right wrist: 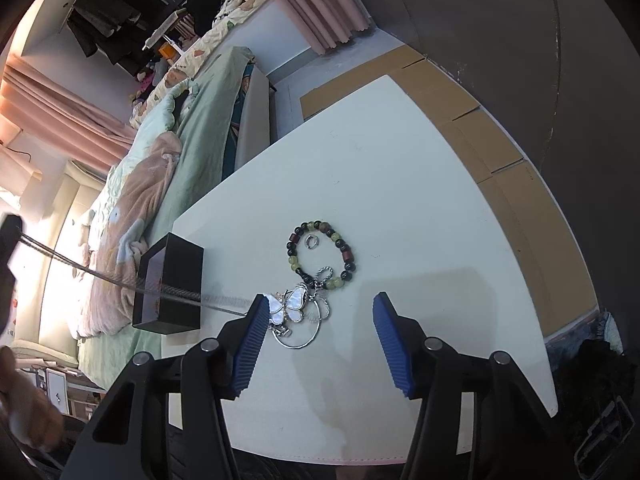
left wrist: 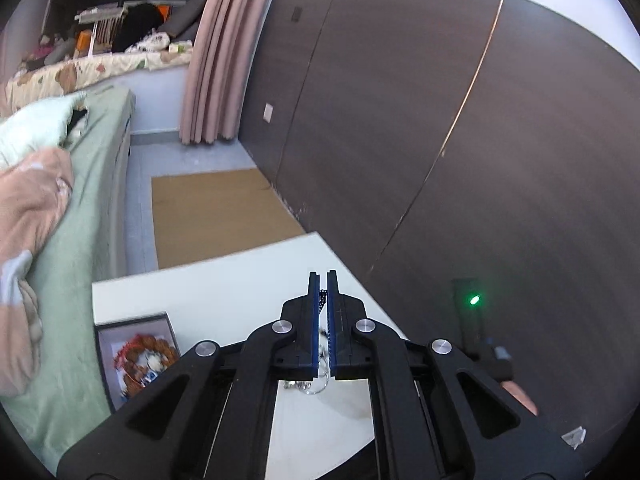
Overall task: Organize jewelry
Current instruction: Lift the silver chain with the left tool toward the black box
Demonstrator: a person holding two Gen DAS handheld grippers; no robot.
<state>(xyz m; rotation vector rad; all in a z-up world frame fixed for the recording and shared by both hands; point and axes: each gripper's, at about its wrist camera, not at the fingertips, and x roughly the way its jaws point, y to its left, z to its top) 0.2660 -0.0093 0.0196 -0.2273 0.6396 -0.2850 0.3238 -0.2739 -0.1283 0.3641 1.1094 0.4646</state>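
My left gripper (left wrist: 323,280) is shut on a thin chain (left wrist: 322,300) and holds it above the white table (left wrist: 224,292). In the right wrist view the chain (right wrist: 100,272) runs taut from the upper left down to a pile of jewelry: a butterfly pendant (right wrist: 294,304), a silver hoop (right wrist: 308,328), a beaded bracelet (right wrist: 320,252) and a small silver ring (right wrist: 311,242). My right gripper (right wrist: 318,306) is open just above the table (right wrist: 420,208), its fingers on either side of the pendant and hoop.
A black jewelry box (right wrist: 170,284) stands at the table's left edge; it shows as a framed box (left wrist: 136,356) in the left wrist view. A bed (right wrist: 160,160) lies to the left, cardboard (right wrist: 500,160) on the floor, a dark wall (left wrist: 440,120) beyond.
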